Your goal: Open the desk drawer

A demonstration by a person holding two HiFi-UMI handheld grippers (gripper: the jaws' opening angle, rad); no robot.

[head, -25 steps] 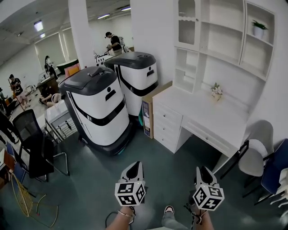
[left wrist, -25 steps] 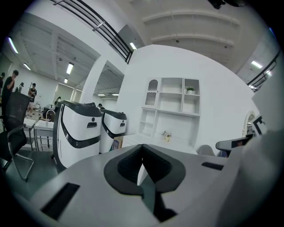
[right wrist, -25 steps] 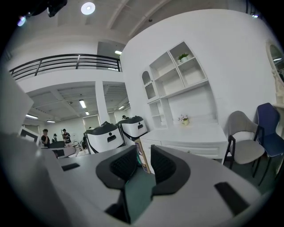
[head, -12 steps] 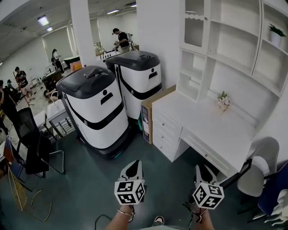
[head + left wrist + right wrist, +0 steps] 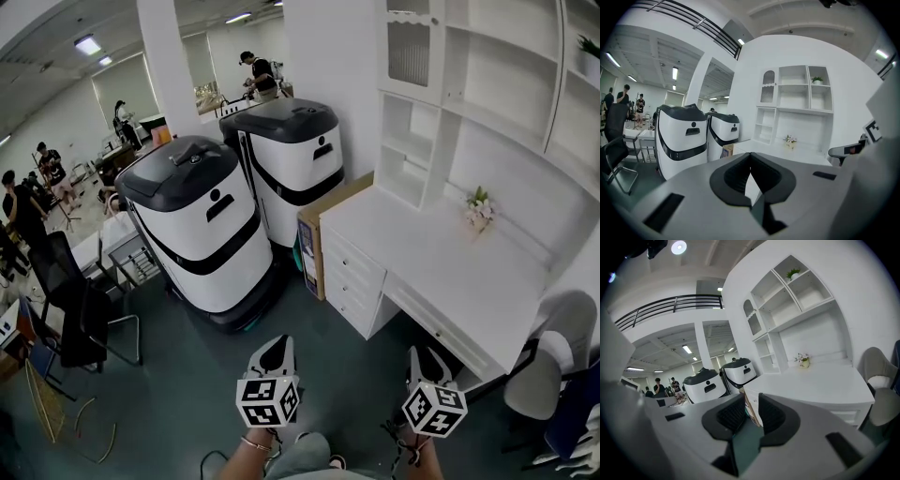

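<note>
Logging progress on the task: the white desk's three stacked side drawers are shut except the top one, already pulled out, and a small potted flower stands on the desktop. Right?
Not quite: the head view shows the white top drawer shut too, its front flush with the two below on the white desk. The small potted flower does stand on the desktop.

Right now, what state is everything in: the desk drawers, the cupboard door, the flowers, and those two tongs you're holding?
Side drawers: all three shut.
Wide drawer: shut.
Glass cupboard door: shut.
Flower pot: upright.
Left tongs: tips together, nothing held.
Right tongs: open, just closed a little, nothing between them.
</note>
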